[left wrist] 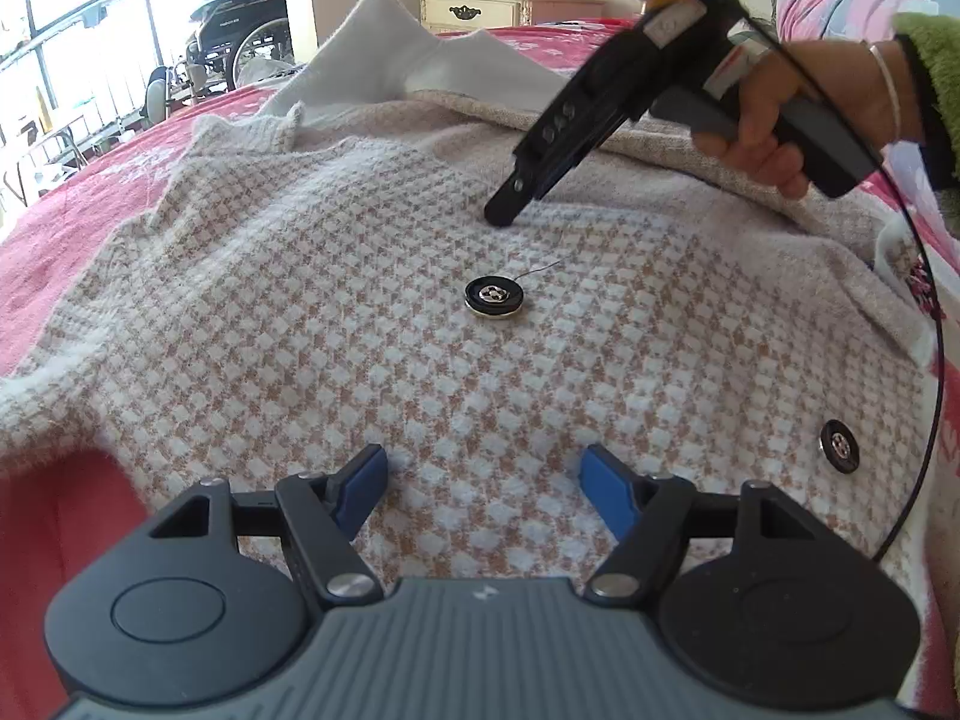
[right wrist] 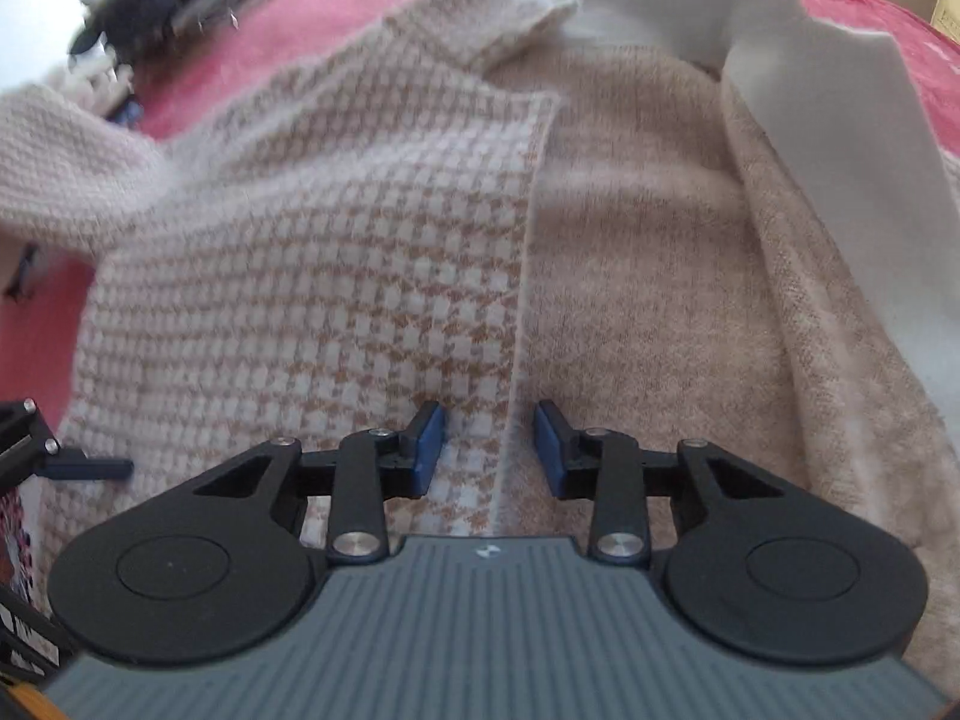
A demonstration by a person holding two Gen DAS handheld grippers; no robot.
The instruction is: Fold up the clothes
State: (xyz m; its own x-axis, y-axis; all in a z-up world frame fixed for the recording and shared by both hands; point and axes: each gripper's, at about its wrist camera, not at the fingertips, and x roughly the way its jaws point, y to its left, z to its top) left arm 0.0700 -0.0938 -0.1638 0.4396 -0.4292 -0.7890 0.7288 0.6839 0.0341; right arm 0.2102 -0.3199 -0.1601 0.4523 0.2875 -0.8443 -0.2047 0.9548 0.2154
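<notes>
Cardigan [left wrist: 456,360] lies spread on the red bed [left wrist: 66,258], one checked front panel laid over the plain inside. Left tool [left wrist: 483,480] hangs wide and empty above the panel. Right tool [right wrist: 489,444], narrowly parted and gripping nothing, straddles the panel's edge [right wrist: 522,276], likely lining up a grab for the fold.

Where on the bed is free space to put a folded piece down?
Bare red bedspread lies left of the checked cardigan, up to the window side. A red strip lies beyond the white collar. The right edge is crowded: right gripper, hand, cable.
</notes>
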